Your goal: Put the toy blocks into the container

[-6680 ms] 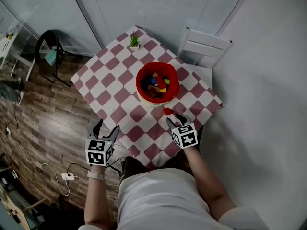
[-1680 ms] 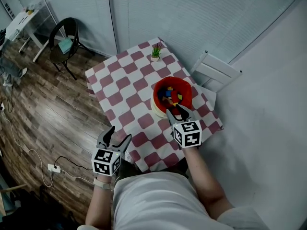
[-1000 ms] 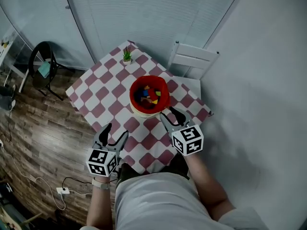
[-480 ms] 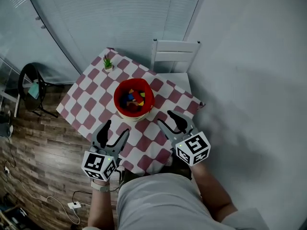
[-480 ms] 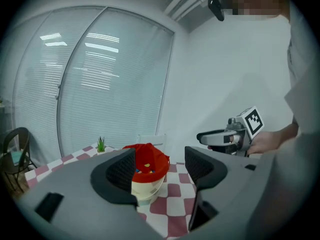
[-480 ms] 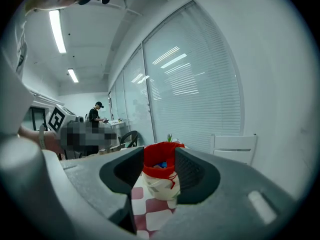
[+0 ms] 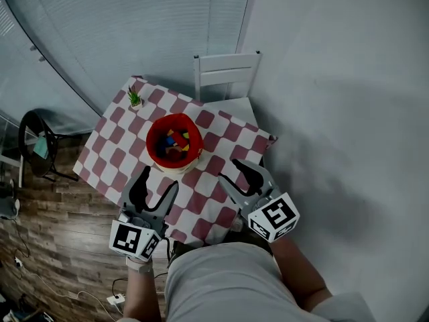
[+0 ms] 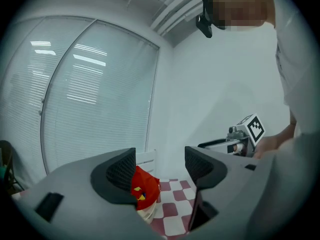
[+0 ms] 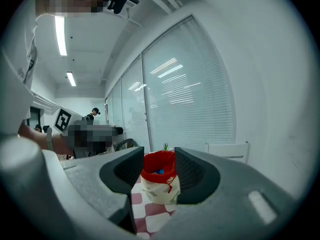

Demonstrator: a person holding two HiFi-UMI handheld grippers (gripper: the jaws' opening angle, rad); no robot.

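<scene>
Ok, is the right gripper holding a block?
No, the right gripper has its jaws apart, nothing between them, only the container farther off.

Open tabletop [image 7: 201,181] surrounds the container [image 7: 199,141]; a chair [image 7: 226,73] stands behind it.

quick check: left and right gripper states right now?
Left gripper: open, empty.
Right gripper: open, empty; the container sits beyond its jaws, untouched.

Left gripper [image 7: 159,181] and right gripper [image 7: 229,170] hover, jaws apart
</scene>
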